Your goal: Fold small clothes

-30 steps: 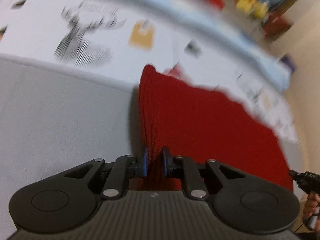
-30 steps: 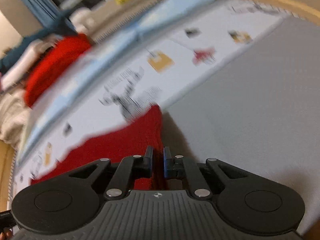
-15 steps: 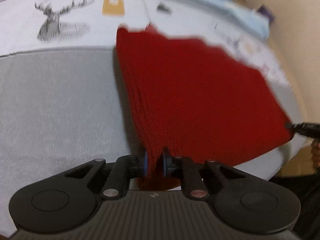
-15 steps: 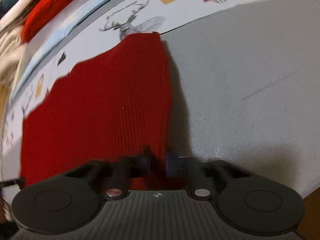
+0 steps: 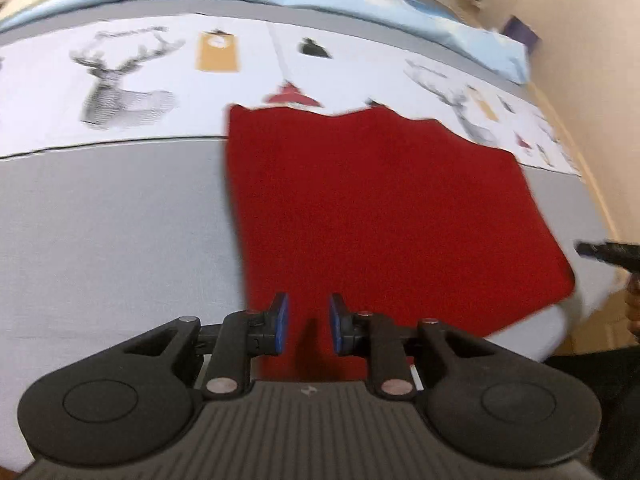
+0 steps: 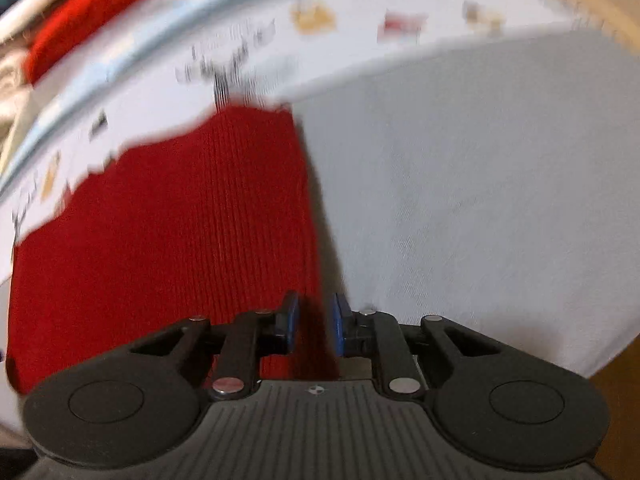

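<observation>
Both grippers, left (image 5: 306,324) and right (image 6: 314,328), are opening off the red knit (image 5: 380,208); fold looks laid, I think. Next: regrip an edge.

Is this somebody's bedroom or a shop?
Probably a room at home, maybe a bedroom. A red knitted garment lies on a grey sheet, beside a cloth printed with deer, and more clothes are piled behind.

Soft, even indoor light, no glare. Both fisheye views bow strongly at the edges. Motion blur smears the right wrist view's upper half; the left wrist view is sharper, softening toward its right edge. Faint shadows sit at lower centre.
</observation>
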Tool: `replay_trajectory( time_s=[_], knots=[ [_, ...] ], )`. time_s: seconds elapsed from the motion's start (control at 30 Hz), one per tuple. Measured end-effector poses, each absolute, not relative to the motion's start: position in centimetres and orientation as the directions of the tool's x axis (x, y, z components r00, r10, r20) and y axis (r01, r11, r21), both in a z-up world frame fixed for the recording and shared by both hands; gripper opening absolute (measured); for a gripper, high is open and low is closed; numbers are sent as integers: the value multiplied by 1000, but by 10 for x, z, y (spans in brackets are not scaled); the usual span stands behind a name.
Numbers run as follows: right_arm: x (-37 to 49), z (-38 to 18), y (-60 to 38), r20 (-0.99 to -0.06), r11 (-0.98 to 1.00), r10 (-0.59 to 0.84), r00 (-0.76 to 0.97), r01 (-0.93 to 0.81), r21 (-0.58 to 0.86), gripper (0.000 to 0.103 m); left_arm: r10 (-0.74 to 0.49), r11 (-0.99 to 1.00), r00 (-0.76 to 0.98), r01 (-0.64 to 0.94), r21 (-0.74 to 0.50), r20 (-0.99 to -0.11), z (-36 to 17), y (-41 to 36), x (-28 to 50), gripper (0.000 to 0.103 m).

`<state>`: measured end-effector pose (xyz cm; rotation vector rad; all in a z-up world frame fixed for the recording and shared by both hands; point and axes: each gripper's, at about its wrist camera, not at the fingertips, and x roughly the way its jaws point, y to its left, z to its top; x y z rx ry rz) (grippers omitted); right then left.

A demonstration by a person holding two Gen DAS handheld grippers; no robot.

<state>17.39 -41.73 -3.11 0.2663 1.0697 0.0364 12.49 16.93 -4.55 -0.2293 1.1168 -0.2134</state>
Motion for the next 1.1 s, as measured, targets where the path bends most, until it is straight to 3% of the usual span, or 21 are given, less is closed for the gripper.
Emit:
replay_trajectory(
  time_s=[0.1, 0.17, 0.3, 0.4, 0.47, 0.53, 0.57, 0.67, 0.83, 0.9, 1.0, 1.1],
  knots=[
    [172, -25, -412, -821, 967, 197, 535, 34, 254, 22, -199, 979, 301, 103, -176, -933, -71, 150, 131, 21],
    [173, -41, -403, -855, 965, 238, 461, -11, 263, 22, -132, 986, 228, 133, -103, -965, -87, 140, 135, 18],
    [174, -64, -377, -923, 988, 145, 355, -108, 113, 22, -164, 985, 279, 94, -143, -946, -71, 141, 130, 19],
    [171, -50, -385, -894, 983, 182, 409, -70, 169, 22, -145, 985, 254, 125, -116, -956, -76, 138, 130, 19],
    [169, -57, -385, -912, 990, 139, 386, -69, 121, 22, -110, 985, 212, 150, -79, -971, -85, 133, 128, 19],
    [166, -70, -384, -944, 996, 71, 323, -79, 48, 29, -127, 982, 238, 164, -89, -963, -75, 130, 132, 22],
    [167, -68, -385, -943, 996, 72, 324, -66, 54, 29, -166, 980, 263, 150, -130, -950, -67, 131, 131, 27],
    [161, -37, -391, -891, 995, 96, 444, -16, 99, 31, -232, 971, 391, 141, -191, -890, -37, 133, 128, 28],
    [127, 34, -388, -723, 988, 119, 681, -6, 156, 49, -161, 987, 583, 105, -123, -796, 11, 136, 115, 33],
    [107, 51, -381, -665, 983, 154, 731, -46, 177, 50, -154, 988, 637, 86, -130, -755, 30, 138, 105, 35],
    [74, 55, -368, -611, 975, 193, 768, -81, 206, 52, -140, 988, 713, 54, -145, -687, 58, 150, 80, 48],
    [60, 40, -351, -602, 966, 223, 767, -91, 241, 52, -109, 988, 754, 9, -155, -648, 74, 163, 55, 50]
  ],
)
